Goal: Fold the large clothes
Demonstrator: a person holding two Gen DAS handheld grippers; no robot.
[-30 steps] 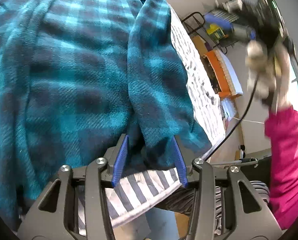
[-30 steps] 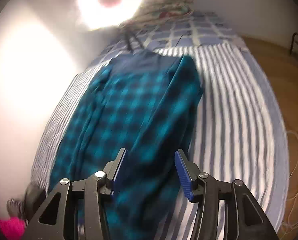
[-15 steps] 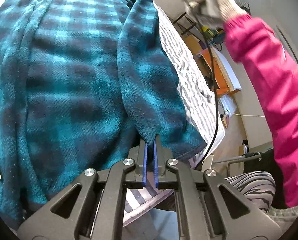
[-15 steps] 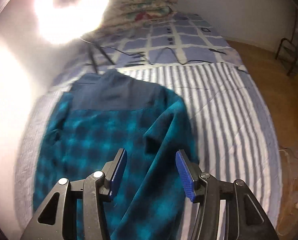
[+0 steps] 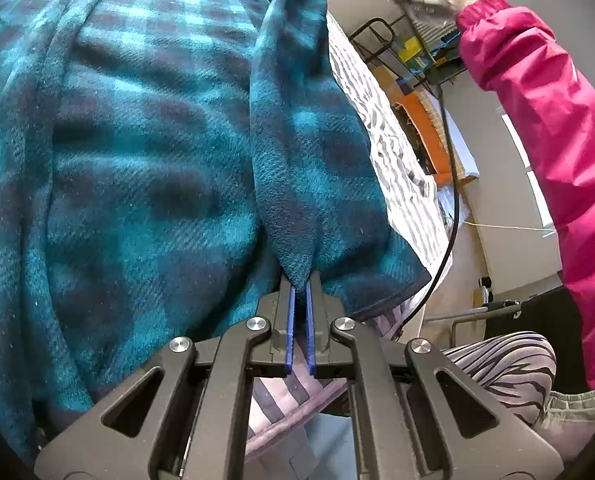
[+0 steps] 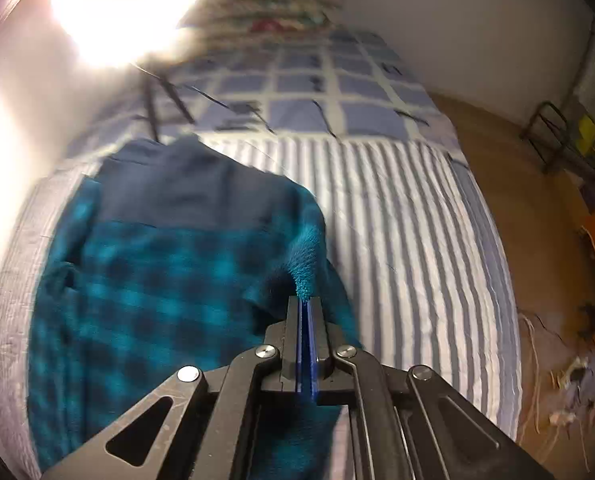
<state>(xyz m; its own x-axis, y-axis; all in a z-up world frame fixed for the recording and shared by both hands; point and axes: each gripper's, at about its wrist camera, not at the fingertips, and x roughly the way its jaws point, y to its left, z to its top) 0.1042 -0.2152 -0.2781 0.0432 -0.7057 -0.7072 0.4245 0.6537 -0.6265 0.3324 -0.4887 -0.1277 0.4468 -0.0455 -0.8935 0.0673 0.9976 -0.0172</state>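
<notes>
A large teal and dark plaid fleece garment (image 5: 137, 152) lies spread on a striped bed; it also shows in the right wrist view (image 6: 157, 264), with a plain navy part at its far end. My left gripper (image 5: 300, 280) is shut on a raised fold of the garment's right edge near its lower corner. My right gripper (image 6: 306, 300) is shut on a pinch of the same teal fabric farther up that edge, lifted off the bed. The person's pink sleeve (image 5: 545, 128) and gloved hand hold the right gripper at the upper right of the left wrist view.
The bed has a blue and white striped sheet (image 6: 409, 248) and a blue checked cover (image 6: 329, 92) with pillows at the far end. A wall runs along the left. Wooden floor (image 6: 537, 208), a shelf rack (image 5: 417, 52) and cables lie to the right.
Both grippers closed: the left shut on the garment's edge half a second ago and has lifted it slightly. The right moved down to the fabric and shut on it just now.
</notes>
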